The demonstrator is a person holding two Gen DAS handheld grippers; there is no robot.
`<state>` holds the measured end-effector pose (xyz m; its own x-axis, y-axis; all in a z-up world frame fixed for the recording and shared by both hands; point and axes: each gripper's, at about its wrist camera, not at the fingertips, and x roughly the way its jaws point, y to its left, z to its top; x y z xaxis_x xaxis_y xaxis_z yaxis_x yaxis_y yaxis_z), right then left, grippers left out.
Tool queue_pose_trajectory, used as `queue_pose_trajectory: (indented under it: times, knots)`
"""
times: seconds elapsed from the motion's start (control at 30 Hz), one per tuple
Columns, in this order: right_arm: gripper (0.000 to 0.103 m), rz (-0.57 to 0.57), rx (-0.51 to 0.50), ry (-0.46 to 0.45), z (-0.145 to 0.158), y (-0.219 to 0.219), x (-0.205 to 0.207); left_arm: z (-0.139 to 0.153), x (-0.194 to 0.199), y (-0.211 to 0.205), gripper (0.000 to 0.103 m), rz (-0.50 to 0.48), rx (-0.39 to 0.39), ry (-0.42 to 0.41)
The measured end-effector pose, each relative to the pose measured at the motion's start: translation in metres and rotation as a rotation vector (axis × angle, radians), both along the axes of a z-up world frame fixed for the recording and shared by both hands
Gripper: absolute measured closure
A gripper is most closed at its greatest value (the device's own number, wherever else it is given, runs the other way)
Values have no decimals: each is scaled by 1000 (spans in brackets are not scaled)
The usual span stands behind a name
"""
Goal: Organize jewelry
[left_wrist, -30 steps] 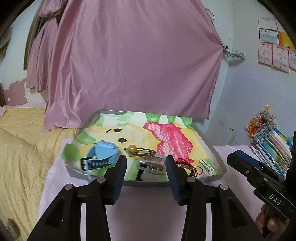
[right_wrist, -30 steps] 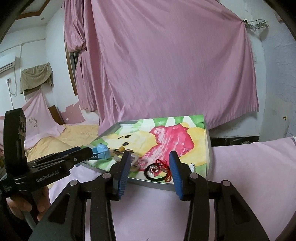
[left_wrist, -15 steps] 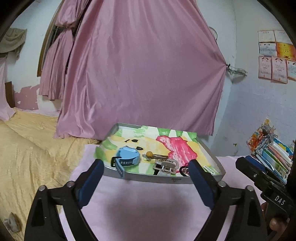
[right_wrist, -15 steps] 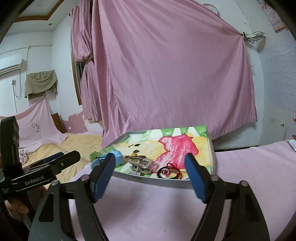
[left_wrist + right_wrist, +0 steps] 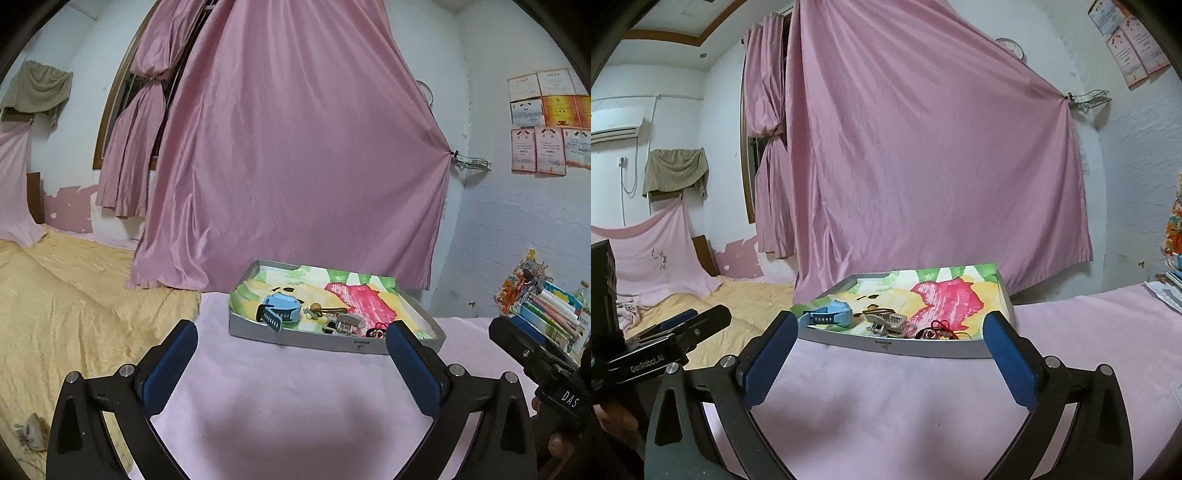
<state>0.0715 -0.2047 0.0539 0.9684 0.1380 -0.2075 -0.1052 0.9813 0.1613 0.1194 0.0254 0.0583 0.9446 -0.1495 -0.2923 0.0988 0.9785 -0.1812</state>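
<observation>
A shallow grey tray (image 5: 306,338) with a colourful drawing lining stands on the pink table; it also shows in the right wrist view (image 5: 923,349). In it lie a light blue watch (image 5: 279,308), a hair tie with an amber bead (image 5: 317,308), a beige hair clip (image 5: 341,325) and a red and black bracelet (image 5: 376,330). The watch (image 5: 831,314), clip (image 5: 886,323) and bracelet (image 5: 936,332) show in the right wrist view too. My left gripper (image 5: 291,363) is open and empty, well back from the tray. My right gripper (image 5: 892,350) is open and empty, also short of the tray.
A pink cloth covers the table (image 5: 280,398). A stack of colourful books and packets (image 5: 543,306) stands at the right. A bed with a yellow cover (image 5: 62,295) lies to the left. A pink curtain (image 5: 295,147) hangs behind the tray.
Both grippers have opened wide and drawn back from the tray, which now looks smaller and farther away. The items in the tray have not moved.
</observation>
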Motion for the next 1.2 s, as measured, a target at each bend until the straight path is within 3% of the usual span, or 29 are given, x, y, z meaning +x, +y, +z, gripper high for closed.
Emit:
queue_pose_trajectory:
  times: [0.73,1.2]
  knots:
    - [3,-30,-56,-27,-22,6,-102,-32,-95,14,1,36,30,-39]
    - [3,-34,-49,-4,-33,2,-109,-39,-109,11,1,32,54,-51]
